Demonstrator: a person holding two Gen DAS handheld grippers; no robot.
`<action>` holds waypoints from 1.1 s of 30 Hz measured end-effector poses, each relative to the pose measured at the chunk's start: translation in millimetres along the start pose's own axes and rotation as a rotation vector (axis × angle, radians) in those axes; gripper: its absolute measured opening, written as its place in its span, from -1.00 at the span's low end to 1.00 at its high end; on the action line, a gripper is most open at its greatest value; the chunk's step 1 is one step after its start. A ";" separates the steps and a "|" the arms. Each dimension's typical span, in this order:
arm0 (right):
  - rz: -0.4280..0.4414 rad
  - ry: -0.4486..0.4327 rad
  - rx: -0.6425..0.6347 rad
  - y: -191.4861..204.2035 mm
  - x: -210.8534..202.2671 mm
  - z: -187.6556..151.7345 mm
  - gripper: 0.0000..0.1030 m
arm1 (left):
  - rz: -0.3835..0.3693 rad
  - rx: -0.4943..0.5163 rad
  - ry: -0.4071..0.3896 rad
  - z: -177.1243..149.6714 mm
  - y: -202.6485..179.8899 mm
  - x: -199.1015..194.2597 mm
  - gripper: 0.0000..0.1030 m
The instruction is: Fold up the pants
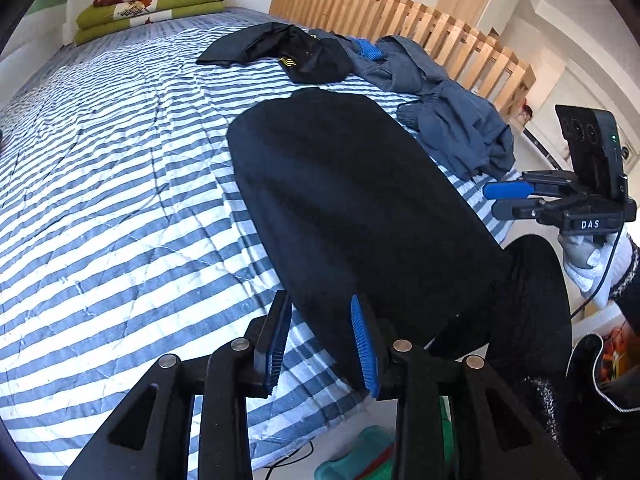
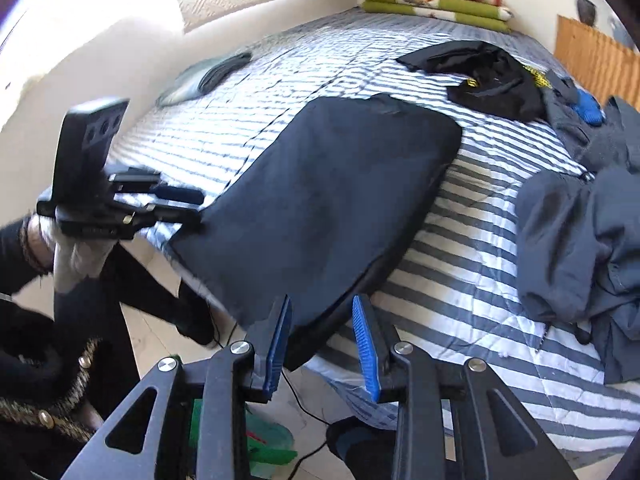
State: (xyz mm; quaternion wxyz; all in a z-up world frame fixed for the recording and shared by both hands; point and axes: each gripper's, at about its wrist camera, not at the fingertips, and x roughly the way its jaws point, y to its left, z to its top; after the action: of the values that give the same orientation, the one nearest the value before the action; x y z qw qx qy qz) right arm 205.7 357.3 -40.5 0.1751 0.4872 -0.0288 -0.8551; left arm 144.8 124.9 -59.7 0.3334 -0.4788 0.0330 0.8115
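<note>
Over the pants [image 1: 360, 208], both grippers tilt downward, empty.

Black pants [image 1: 352, 200] on a blue-and-white striped quilt [image 1: 120, 184]; blue-padded gripper [image 1: 322, 344].

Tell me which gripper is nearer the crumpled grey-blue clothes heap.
Right. The right gripper sits at the dark pants' near edge on the heap's side; the left gripper is across the pants, farther off.
</note>
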 end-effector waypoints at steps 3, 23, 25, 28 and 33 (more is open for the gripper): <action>-0.046 -0.056 0.178 -33.0 -2.1 14.7 0.02 | 0.007 -0.069 -0.026 17.5 13.0 -3.3 -0.20; 0.198 0.100 0.403 -65.6 75.7 28.7 0.08 | -0.144 -0.386 0.126 54.3 60.8 78.2 -0.12; 0.230 0.096 0.415 -66.2 78.7 28.9 0.07 | -0.148 -0.384 0.128 55.1 60.8 80.4 -0.18; 0.271 0.102 0.426 -65.0 84.8 31.0 -0.16 | -0.132 -0.373 0.125 56.5 58.1 82.2 -0.33; 0.272 0.083 0.444 -63.8 87.8 32.3 -0.42 | -0.126 -0.389 0.099 55.2 57.1 78.6 -0.54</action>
State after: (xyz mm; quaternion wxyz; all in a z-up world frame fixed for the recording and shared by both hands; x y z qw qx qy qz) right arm 120.4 384.3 -109.8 0.1783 0.5399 -0.2739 -0.7757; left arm 45.3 141.3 -107.9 0.2825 -0.5744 -0.1379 0.7558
